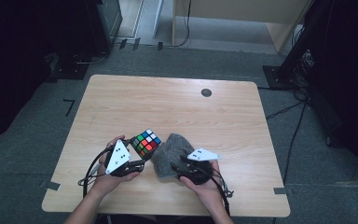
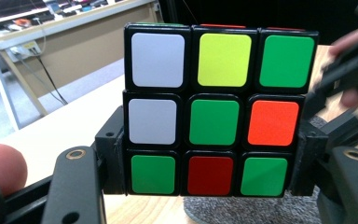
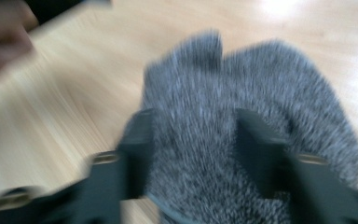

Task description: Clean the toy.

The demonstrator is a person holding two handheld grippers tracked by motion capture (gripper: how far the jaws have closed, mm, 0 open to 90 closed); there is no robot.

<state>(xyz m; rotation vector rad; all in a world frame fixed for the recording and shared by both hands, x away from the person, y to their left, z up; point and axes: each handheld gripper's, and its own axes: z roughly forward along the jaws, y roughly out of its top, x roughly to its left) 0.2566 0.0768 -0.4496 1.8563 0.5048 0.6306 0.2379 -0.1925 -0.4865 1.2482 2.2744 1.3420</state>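
Item: puzzle cube [image 1: 146,142], three-by-three, black frame with coloured stickers. Location: lifted just above the wooden table [image 1: 168,107], near its front edge, left of centre. In the left gripper view the face [image 2: 214,109] towards the camera reads white, yellow, green along the top row; white, green, orange in the middle; green, red, green at the bottom. The cube is tilted in the high view, one corner pointing away from the person.

Item: left gripper [image 1: 137,154]. Held in the person's left hand [image 1: 109,175], grey three-cornered plate on top. Jaws clamped on the cube, one pad against each side of its lower layers, as seen in the left gripper view [image 2: 209,186].

Item: grey cloth [image 1: 170,156], fuzzy, bunched into a loose mound. Location: on the table just right of the cube, its edge touching or almost touching the cube; which of the two cannot be told.

Item: right gripper [image 1: 179,168]. Held in the person's right hand [image 1: 205,184], plate on top. In the right gripper view, which is blurred, the two jaws [image 3: 193,140] stand partly apart and straddle a fold of the cloth [image 3: 270,93]; the pile bulges between them, and the pads appear to press into it from both sides.

Item: small dark round disc [image 1: 206,92]. Location: far side of the table, right of centre, well apart from everything else.
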